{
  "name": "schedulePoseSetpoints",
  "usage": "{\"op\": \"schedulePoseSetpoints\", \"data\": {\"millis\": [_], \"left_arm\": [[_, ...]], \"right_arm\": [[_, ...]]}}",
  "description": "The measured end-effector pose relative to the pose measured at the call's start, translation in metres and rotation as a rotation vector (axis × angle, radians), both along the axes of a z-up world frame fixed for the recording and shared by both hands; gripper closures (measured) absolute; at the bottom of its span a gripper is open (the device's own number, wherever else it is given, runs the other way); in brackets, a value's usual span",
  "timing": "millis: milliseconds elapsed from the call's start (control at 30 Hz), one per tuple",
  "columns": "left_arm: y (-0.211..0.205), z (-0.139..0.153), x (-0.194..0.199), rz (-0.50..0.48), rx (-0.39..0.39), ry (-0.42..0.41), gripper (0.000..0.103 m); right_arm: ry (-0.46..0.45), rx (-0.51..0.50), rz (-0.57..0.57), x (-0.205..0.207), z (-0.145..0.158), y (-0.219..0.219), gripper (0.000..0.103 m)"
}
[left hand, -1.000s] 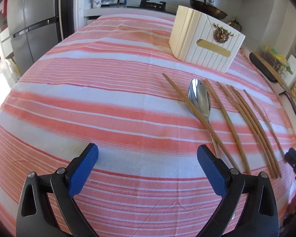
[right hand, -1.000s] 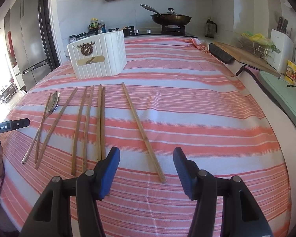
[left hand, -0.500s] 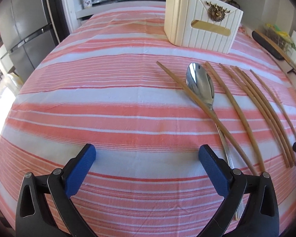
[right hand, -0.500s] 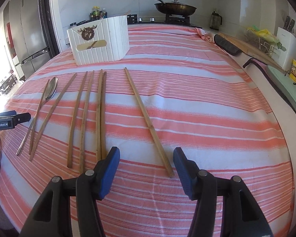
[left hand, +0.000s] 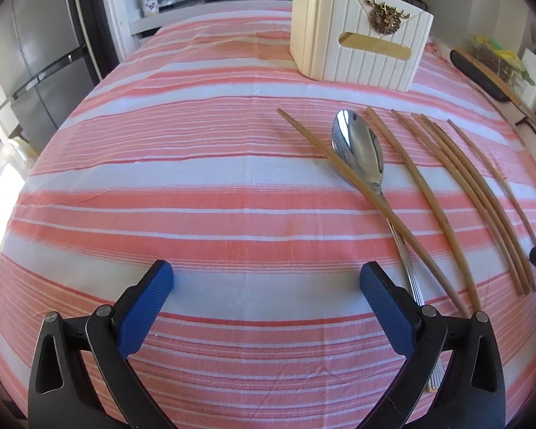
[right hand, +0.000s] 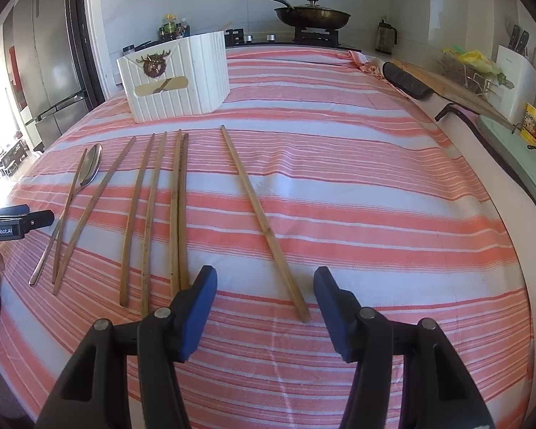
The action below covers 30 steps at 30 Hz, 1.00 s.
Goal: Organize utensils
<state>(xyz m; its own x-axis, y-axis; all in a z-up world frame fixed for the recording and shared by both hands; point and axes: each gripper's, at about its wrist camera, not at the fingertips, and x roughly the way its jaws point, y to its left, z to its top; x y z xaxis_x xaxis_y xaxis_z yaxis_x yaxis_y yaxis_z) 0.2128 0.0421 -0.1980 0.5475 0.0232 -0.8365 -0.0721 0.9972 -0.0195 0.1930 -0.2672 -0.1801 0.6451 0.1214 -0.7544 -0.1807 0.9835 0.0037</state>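
Right-wrist view alone showed a lidded pan (right hand: 312, 16), upper centre, and "GenRobot.AI" lettering on the left claw (right hand: 16, 221). Left claw spread, empty. Right claw (right hand: 264, 291) spread, empty.

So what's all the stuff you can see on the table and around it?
chopsticks: seven, light brown wood, lying in a row on the cloth
spoon: one, shiny silver, under the leftmost chopstick
holder box: one, cream white with a gold deer badge, standing behind the row
tablecloth: one, pink and white stripes, covering the table
pan: one, dark, with a lid, on the stove at the back
fridge: one, grey, far left
left gripper: black, blue fingers open, empty
right gripper: black, blue fingers open astride the lone chopstick's near end
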Motion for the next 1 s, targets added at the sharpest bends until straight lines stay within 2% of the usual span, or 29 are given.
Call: {"op": "schedulePoseSetpoints", "data": {"millis": [333, 1000], "left_arm": [[-0.003, 0.001, 0.003, 0.048, 0.004, 0.057, 0.0], [0.0, 0.006, -0.009, 0.037, -0.015, 0.025, 0.0]], "right_arm": [[0.002, 0.021, -0.009, 0.001, 0.0, -0.002, 0.045], [-0.004, 0.048, -0.018, 0.0, 0.001, -0.006, 0.045]]}}
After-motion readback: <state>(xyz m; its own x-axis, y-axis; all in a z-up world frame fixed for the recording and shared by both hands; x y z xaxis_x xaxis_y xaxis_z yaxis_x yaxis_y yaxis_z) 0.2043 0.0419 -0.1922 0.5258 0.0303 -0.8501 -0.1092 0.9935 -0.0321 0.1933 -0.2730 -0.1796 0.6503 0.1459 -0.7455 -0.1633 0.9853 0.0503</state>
